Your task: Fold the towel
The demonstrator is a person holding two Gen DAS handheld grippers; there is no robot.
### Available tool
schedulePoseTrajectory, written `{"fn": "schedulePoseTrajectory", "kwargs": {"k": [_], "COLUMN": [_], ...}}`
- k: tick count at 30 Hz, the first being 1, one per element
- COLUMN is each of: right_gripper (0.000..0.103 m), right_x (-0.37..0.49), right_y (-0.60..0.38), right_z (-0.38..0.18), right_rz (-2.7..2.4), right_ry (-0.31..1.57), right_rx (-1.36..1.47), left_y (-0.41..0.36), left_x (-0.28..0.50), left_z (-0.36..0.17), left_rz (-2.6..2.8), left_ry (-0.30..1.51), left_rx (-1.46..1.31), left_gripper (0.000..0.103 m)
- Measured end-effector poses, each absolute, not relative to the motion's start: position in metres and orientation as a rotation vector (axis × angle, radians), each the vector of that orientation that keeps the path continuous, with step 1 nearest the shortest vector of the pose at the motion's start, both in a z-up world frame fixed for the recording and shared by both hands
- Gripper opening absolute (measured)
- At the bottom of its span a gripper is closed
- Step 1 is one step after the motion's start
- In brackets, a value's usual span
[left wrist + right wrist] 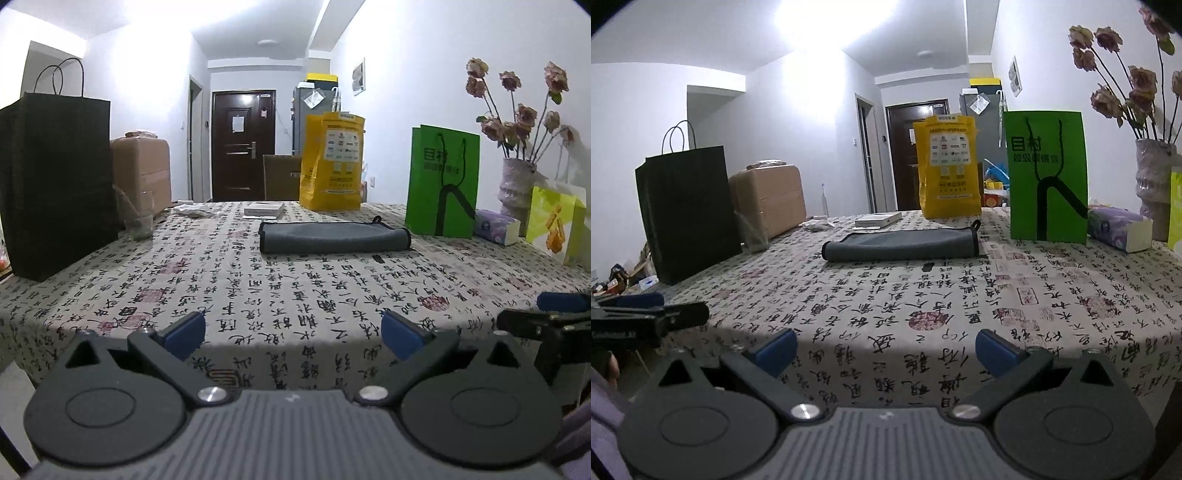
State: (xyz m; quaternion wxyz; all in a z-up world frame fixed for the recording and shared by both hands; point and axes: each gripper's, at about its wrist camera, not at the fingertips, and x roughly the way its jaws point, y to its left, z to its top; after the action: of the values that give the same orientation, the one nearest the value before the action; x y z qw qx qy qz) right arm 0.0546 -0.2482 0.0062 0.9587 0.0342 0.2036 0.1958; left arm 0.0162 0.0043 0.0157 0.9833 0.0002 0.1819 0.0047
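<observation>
- A table (295, 295) covered by a cream cloth printed with black calligraphy and red seals carries everything.
- A grey folded towel with black trim (334, 237) lies flat on it; all places below are relative to this towel.
- Behind it: a flat white box (264, 209) and a tall yellow printed bag (331, 162).
- To its right: an upright green paper bag (442, 181), then a purple tissue pack (496, 226).
- Far to its left: a black paper bag with handles (55, 177), a clear glass (136, 214) and a brown cardboard box (142, 173).
- Just in front of it: a small black object (377, 258), too small to identify.
</observation>
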Motion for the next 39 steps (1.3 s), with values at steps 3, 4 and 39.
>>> {"fn": "schedulePoseTrajectory", "kwargs": {"k": [3, 4, 39], "right_gripper": [0.103, 0.103, 0.103], "right_x": [0.053, 0.052, 0.037], "right_y": [-0.246, -0.246, -0.236], "right_z": [0.008, 0.008, 0.011], "right_rz": [0.394, 0.394, 0.413], "right_ry": [0.407, 0.404, 0.357], "right_rx": [0.057, 0.052, -0.023], "left_y": [0.004, 0.004, 0.003], "left_x": [0.015, 0.014, 0.009], "left_z": [0.015, 0.015, 0.011], "left_rz": [0.008, 0.010, 0.009], "left_ry": [0.368, 0.367, 0.369], "left_rx": [0.007, 0.007, 0.021], "left_gripper": [0.103, 0.103, 0.103]}}
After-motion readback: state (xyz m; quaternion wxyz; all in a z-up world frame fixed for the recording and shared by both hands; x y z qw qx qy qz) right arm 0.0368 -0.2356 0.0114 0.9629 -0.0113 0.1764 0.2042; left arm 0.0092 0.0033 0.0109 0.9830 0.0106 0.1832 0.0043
